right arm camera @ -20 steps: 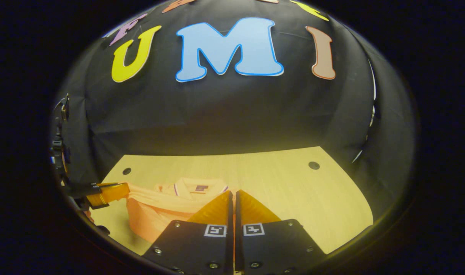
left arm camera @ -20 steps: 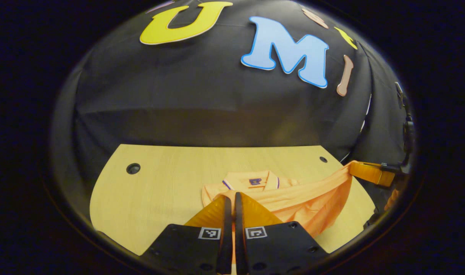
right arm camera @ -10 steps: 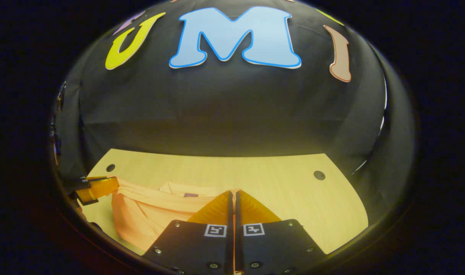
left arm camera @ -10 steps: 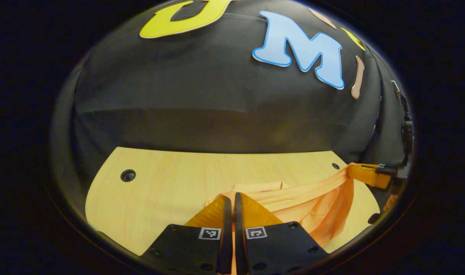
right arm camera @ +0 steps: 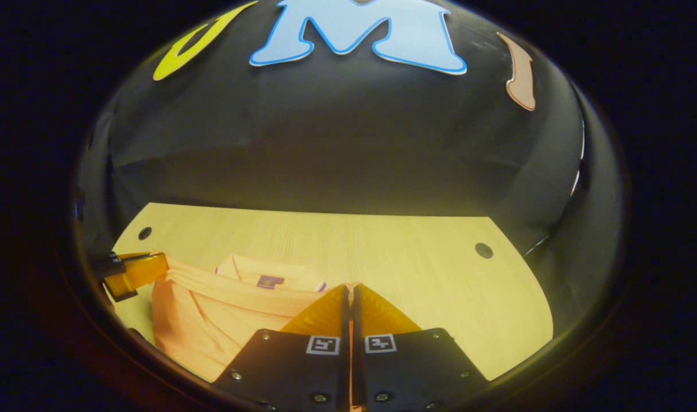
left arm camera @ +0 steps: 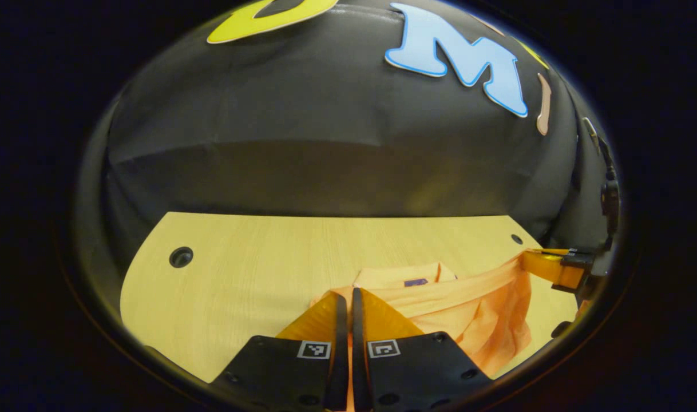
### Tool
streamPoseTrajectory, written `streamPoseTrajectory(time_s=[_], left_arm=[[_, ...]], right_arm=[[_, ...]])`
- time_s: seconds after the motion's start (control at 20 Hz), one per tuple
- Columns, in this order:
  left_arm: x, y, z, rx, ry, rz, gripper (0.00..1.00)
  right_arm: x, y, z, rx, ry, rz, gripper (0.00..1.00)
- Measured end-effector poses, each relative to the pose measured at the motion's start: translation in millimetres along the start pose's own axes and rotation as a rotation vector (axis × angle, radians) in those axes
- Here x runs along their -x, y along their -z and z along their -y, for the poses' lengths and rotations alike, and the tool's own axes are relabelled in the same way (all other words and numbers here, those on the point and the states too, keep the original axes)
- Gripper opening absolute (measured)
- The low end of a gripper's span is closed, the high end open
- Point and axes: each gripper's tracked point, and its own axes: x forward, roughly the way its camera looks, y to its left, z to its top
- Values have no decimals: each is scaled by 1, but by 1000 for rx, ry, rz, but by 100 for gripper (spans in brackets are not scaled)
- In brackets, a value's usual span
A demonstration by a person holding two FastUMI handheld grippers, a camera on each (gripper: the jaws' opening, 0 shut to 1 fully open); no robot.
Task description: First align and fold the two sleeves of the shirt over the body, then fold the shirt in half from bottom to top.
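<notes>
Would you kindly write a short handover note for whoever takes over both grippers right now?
Left gripper: shut on the shirt's hem corner. Right gripper: shut on the other hem corner.
The orange shirt lies on the wooden table, its lower part lifted and stretched between the grippers, near the collar.
Done, it seems: sleeves folded in.
Left: lay the hem down at the collar, release both, check alignment.
</notes>
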Motion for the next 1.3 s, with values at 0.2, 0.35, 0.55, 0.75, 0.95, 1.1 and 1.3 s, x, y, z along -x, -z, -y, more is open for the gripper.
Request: streamPoseTrajectory(time_s=[0.2,0.35,0.55,0.75,0.95,1.1,1.3], left_arm=[[-6,6,0,20,16,-14,10],[-3,7,-1,31,17,-19,14],[11,7,2,36,19,-24,22],[37,0,3,25,-3,18,59],[69,-10,12,21,-10,76,75],[93,-16,21,7,-24,113,88],[130,-16,32,-19,-44,162,94]], right_arm=[[-2,8,-3,-5,-1,-19,3],[3,10,-5,-25,-13,-21,4],[20,11,-3,-44,-23,-10,27],[47,5,0,-26,-44,35,42],[83,0,3,19,-62,87,68],[104,-1,2,37,-66,134,86],[139,0,4,3,-92,177,92]])
